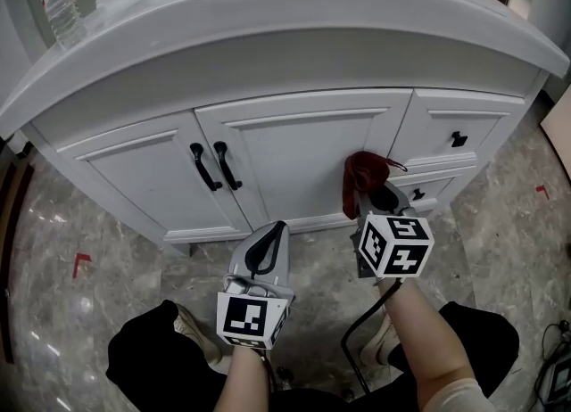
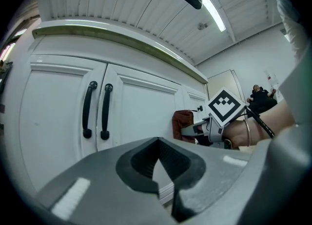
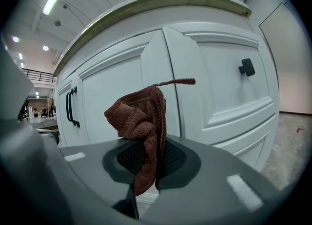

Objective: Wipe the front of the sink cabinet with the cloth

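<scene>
down at the sink cabinet front (image 1: 294,147), our right gripper (image 1: 370,196) pinches the rust-brown cloth (image 1: 364,172), bunched and pointed at it so we can wipe, while our left gripper (image 1: 270,239) hangs aside, jaws together on nothing, out of the way.

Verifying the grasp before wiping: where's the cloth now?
The cloth is clamped in the right gripper, right of centre in the head view, close to the cabinet front and just left of the lower drawer.
</scene>
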{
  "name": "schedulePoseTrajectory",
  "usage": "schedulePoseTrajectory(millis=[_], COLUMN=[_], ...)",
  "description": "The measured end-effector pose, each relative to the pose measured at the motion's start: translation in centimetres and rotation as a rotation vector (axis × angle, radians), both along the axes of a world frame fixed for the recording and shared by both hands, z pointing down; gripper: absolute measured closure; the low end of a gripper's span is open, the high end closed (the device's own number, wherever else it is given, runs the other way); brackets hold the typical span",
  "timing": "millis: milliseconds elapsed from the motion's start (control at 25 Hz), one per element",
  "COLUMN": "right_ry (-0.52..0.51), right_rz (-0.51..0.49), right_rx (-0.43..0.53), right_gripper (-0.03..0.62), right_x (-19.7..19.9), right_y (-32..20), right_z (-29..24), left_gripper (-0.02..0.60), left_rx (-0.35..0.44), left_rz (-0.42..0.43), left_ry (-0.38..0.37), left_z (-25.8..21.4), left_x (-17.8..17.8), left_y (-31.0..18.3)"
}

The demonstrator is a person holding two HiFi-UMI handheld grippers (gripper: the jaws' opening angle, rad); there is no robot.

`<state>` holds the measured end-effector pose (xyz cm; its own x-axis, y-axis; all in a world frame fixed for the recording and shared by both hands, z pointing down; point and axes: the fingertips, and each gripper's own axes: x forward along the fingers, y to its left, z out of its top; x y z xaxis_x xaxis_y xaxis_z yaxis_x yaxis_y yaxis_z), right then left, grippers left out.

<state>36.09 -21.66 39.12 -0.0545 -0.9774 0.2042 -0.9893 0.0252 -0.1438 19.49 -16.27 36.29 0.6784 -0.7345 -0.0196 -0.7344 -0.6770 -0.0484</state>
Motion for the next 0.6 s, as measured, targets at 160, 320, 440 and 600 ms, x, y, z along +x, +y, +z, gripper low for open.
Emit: schedulePoseTrajectory(millis=[160, 320, 440, 600], right_ry=[0.021, 0.0, 0.007, -0.049], right_rz=[0.029, 0.06, 0.041, -0.011], right_rx=[-0.004, -0.027, -0.032, -0.026], right_gripper=[0.507, 0.507, 0.507, 0.507], right_x=[1.8, 4.1, 4.0, 1.0], right_y=[0.7, 1.1, 1.4, 1.8], right_z=[0.3, 0.8, 0.7, 1.4], left_gripper=[0.581, 0.581, 0.581, 0.581], left_rx=[-0.007, -0.015, -0.021, -0.002], left_rz=[0.028, 0.046, 0.043, 0.014], left_ry=[0.0, -0.012, -0.021, -0.075], left_z=[0.9, 1.1, 1.6, 2.2], left_x=[1.9, 3.3, 3.3, 1.6], left_y=[0.4, 0.9, 0.9, 0.7])
